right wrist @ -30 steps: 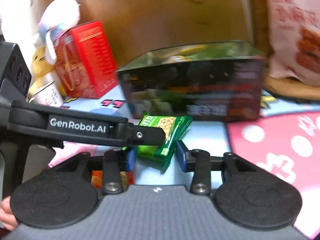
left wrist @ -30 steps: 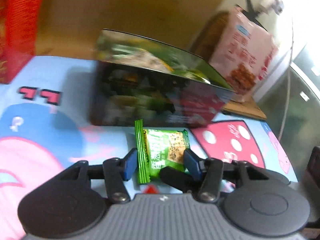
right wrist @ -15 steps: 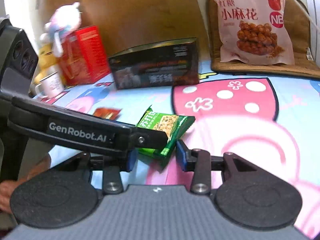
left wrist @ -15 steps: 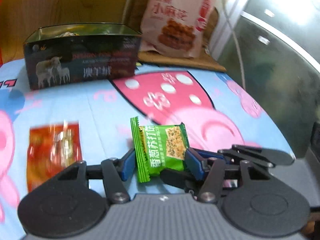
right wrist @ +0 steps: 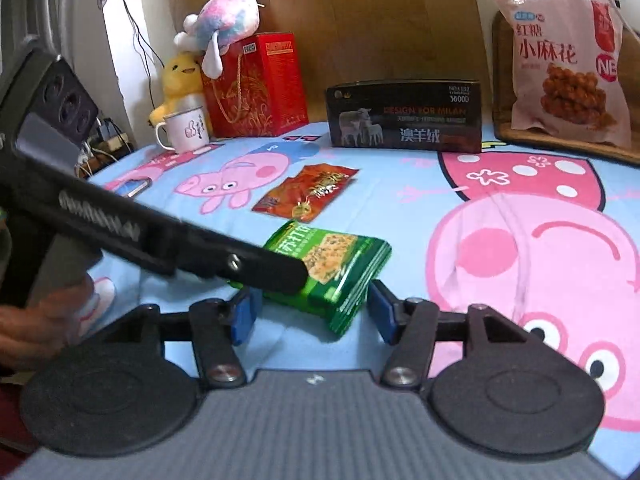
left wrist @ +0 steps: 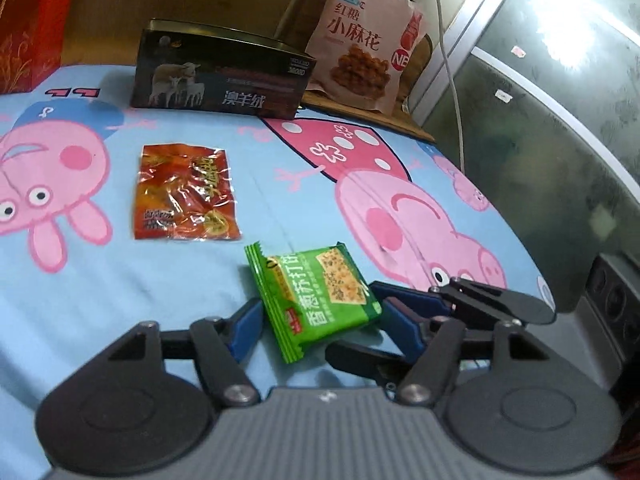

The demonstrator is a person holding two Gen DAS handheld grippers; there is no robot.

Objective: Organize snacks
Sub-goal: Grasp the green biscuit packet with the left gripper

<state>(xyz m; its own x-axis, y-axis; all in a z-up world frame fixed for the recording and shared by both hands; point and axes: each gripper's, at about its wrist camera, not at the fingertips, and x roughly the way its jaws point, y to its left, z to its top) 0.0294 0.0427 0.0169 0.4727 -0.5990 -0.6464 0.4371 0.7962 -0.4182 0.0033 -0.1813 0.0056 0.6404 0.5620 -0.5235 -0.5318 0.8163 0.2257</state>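
Blue cartoon-print cloth is covering the tabletop (left wrist: 168, 280), and the dark sheep-print box (left wrist: 224, 76) at its far edge is serving as my landmark. Nearer than that box, the red snack packet (left wrist: 184, 192) is lying flat and loose. Nearer still, the green cracker packet (left wrist: 316, 296) is resting on the cloth between both tools. The left tool (left wrist: 320, 320) and right tool (right wrist: 312, 308) have just been opening, and their blue pads are standing clear of the wrapper, gripping nothing. Judging by this, sorting is barely starting: both packets are still waiting outside the box, well short of it.
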